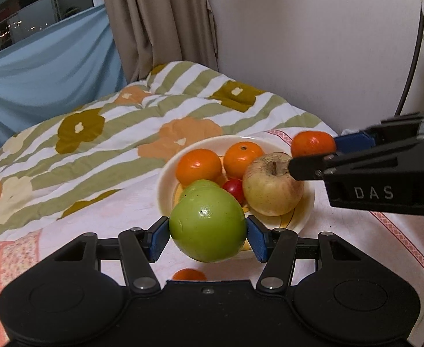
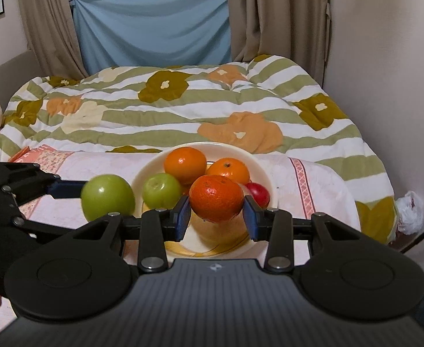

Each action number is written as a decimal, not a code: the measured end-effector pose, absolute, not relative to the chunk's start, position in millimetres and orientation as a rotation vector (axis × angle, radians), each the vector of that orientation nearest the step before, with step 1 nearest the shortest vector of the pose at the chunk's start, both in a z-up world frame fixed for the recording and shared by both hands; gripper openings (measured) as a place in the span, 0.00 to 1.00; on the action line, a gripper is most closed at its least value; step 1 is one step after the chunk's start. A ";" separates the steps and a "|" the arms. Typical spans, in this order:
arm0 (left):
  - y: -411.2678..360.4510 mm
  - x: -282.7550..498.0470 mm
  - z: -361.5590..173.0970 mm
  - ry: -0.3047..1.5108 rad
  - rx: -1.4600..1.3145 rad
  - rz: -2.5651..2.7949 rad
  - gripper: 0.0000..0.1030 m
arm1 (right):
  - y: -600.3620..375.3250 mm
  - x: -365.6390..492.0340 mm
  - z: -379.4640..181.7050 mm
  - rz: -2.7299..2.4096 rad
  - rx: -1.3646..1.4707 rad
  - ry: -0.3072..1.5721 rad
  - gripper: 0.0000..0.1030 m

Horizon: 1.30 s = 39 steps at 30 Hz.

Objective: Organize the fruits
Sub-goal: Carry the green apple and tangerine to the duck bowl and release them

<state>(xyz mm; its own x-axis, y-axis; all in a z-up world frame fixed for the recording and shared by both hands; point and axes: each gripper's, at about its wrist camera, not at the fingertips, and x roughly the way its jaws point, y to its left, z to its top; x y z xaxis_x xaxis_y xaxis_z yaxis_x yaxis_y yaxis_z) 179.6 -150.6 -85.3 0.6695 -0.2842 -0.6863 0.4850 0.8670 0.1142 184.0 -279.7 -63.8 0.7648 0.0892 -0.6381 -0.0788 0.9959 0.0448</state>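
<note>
My left gripper (image 1: 208, 232) is shut on a green apple (image 1: 208, 224) and holds it just above the near rim of a cream bowl (image 1: 165, 185). The bowl holds two oranges (image 1: 198, 166), a second green apple (image 1: 198, 186), a small red fruit (image 1: 233, 188) and a yellowish apple (image 1: 271, 186). My right gripper (image 2: 216, 214) is shut on an orange (image 2: 216, 198) above the bowl (image 2: 142, 179); that orange shows in the left wrist view (image 1: 313, 143) at the bowl's far right. The held green apple shows in the right wrist view (image 2: 107, 198).
The bowl sits on a pink patterned cloth (image 2: 96, 167) on a bed. A striped floral quilt (image 2: 183, 110) lies behind it. Another orange (image 1: 189, 274) lies on the cloth under my left gripper. A wall (image 2: 385, 72) is at the right, curtains (image 2: 269, 14) behind.
</note>
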 end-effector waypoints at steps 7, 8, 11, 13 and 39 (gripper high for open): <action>-173.5 189.0 -104.4 0.764 0.330 -0.442 0.60 | -290.5 202.2 -70.3 0.129 0.006 0.705 0.53; -175.4 189.4 -106.4 0.770 0.334 -0.441 0.60 | -290.7 203.4 -70.6 0.132 0.006 0.706 0.53; -178.4 192.5 -109.4 0.783 0.340 -0.434 0.61 | -289.9 206.2 -71.1 0.138 0.005 0.706 0.53; -179.1 191.4 -107.2 0.767 0.347 -0.427 0.66 | -289.3 207.7 -70.8 0.140 0.003 0.703 0.53; -125.8 189.1 -81.0 0.762 0.256 -0.242 0.82 | -246.2 261.8 -87.6 0.268 -0.098 0.697 0.53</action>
<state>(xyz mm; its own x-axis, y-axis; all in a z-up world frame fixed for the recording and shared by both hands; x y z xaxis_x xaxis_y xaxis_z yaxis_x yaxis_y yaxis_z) 189.1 -125.8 -81.0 0.6986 -0.1222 -0.7050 0.3063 0.9415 0.1403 261.8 -246.2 -87.6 0.7338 0.2111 -0.6458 -0.2760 0.9612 0.0006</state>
